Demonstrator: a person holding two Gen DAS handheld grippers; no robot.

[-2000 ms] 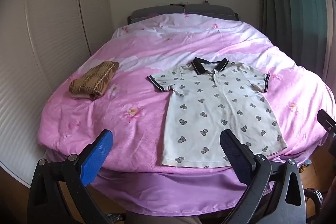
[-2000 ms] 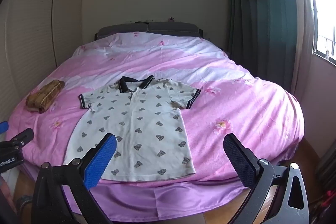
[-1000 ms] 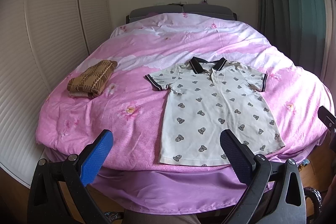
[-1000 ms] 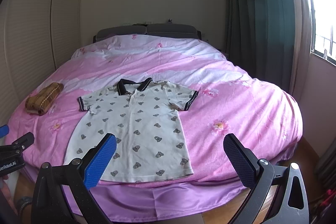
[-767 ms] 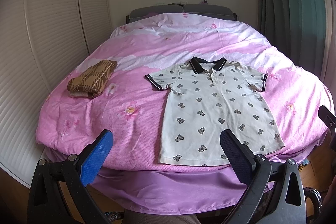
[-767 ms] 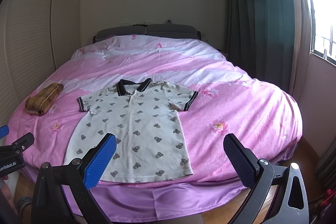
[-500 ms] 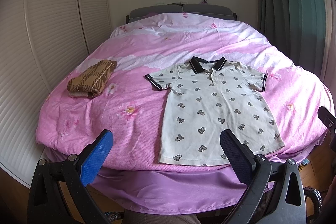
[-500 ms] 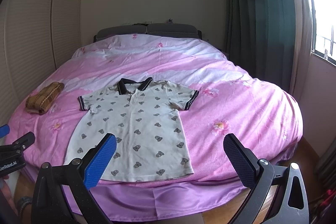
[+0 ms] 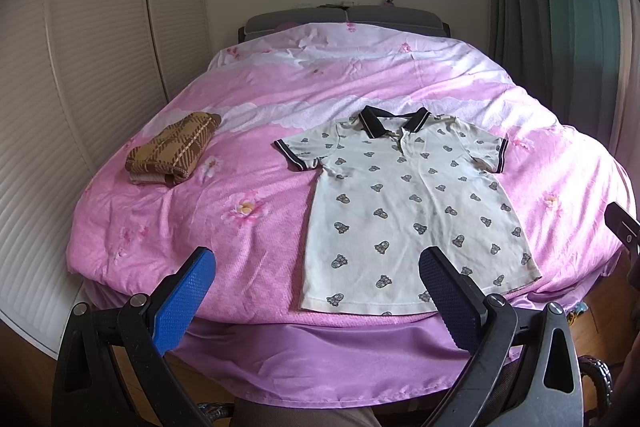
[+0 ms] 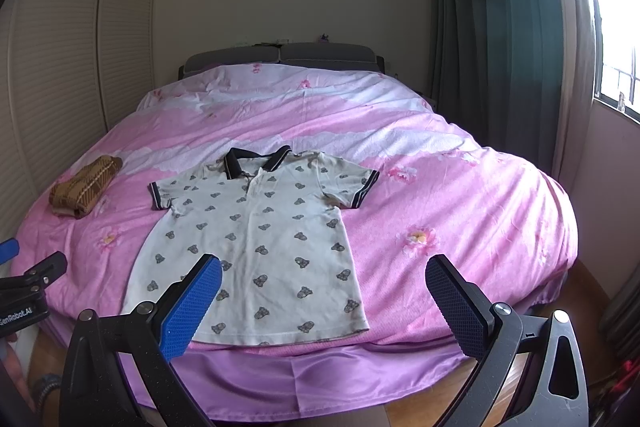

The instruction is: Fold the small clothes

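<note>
Progress first: one garment looks done, a brown plaid knit piece [image 9: 174, 148] folded into a compact bundle on the left side of the pink floral quilted bedspread [image 9: 256, 247], well apart from the shirt. The cream short-sleeved polo shirt with dark collar and small grey printed motifs [image 9: 404, 203] lies spread flat, face up, collar toward the headboard, hem near the foot edge of the bed, both sleeves out to the sides. No fold in it yet, so judged from this, folding of this shirt has not begun; sleeves, sides and the bottom-to-top fold are all left. Right sleeve has a slight crease near the armpit, otherwise cloth is fairly smooth.

Left gripper [image 9: 316, 291]: blue-padded fingers [image 9: 182, 301] spread wide, nothing between them, nothing touched. It hovers off the foot of the bed, aimed at the shirt's left hem side. In the right wrist view its black body shows at the far left edge.

Right gripper [image 10: 322, 297]: fingers [image 10: 454, 305] likewise spread wide, empty, no contact with cloth or bedspread. It hangs short of the bed's foot edge, over the purple satin bed skirt [image 10: 328, 371], with the shirt's right hem side ahead of its left finger.

Likely next step: reach in for the hem corners or a sleeve. Thin cloth on soft quilt, so a pinch could catch the bedspread too.
</note>
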